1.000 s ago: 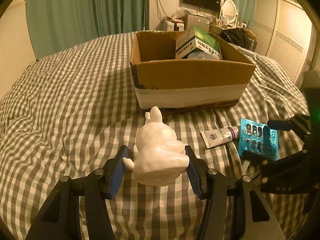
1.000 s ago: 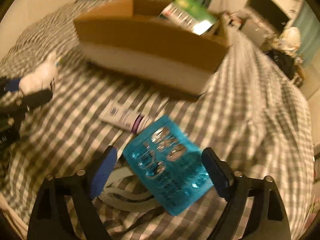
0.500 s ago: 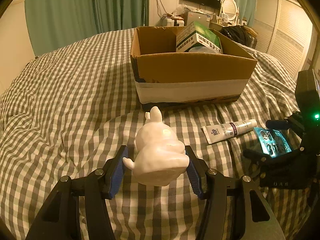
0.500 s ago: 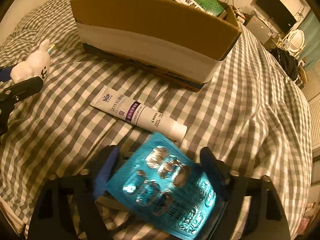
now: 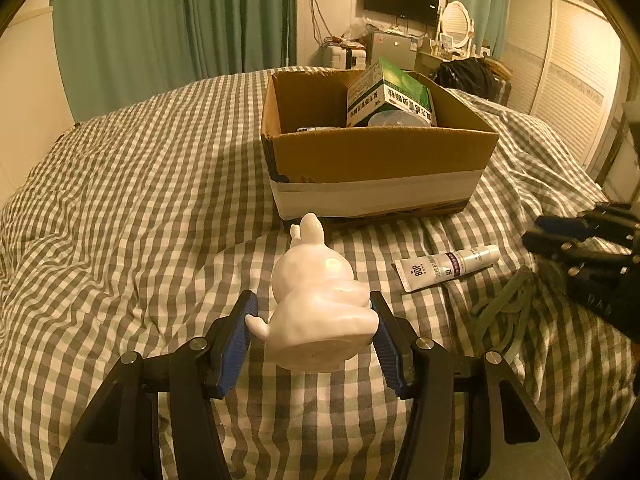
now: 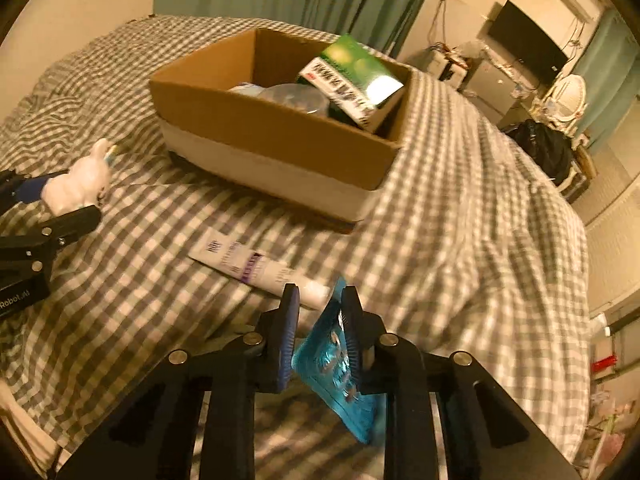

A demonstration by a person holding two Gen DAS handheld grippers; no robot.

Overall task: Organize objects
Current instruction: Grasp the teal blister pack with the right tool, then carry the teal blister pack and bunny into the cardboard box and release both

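You're working over a bed with a grey-and-white checked cover [image 5: 152, 184], teal curtains [image 5: 172, 16] behind it. An open cardboard box [image 5: 376, 156] sits on it, green carton [image 5: 390, 96] leaning inside. Your left gripper [image 5: 314, 334] is clamped on a glossy white rabbit figurine [image 5: 316, 300], ears pointing at the box. Your right gripper [image 6: 320, 332] pinches a shiny blue blister pack [image 6: 340, 364] on edge, just above the white tube [image 6: 256, 268] lying flat.
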